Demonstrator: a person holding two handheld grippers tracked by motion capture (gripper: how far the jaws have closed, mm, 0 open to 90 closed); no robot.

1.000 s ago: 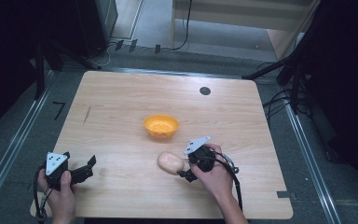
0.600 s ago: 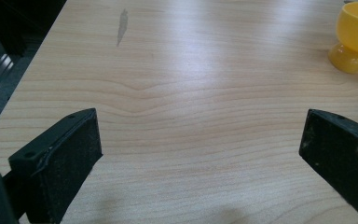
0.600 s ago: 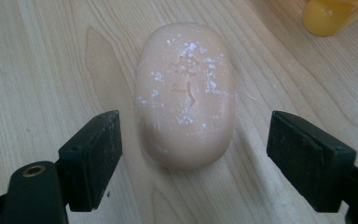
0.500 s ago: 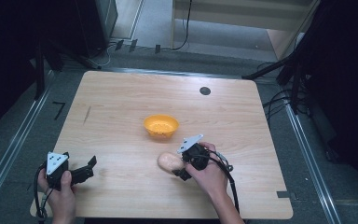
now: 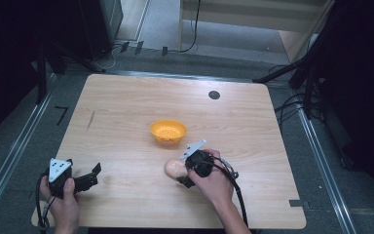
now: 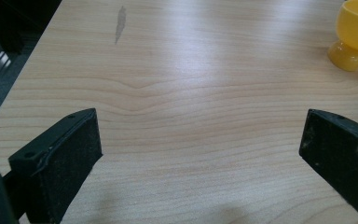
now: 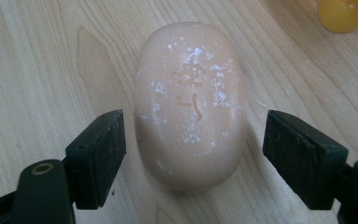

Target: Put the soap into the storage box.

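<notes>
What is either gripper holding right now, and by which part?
Nothing yet. The right gripper straddles the peach oval soap bar, jaws closing, pads apart from its sides. The left gripper stands open.

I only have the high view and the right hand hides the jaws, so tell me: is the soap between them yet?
Observer: Yes, the soap bar lies between the right gripper jaws, which have just been closing; a gap shows on each side.
Operator: Anything on the soap's surface?
Observer: An embossed mark on top, with white specks around it.
Operator: And the left gripper?
Observer: The left gripper is open over bare table, with the yellow bowl far ahead to one side.
</notes>
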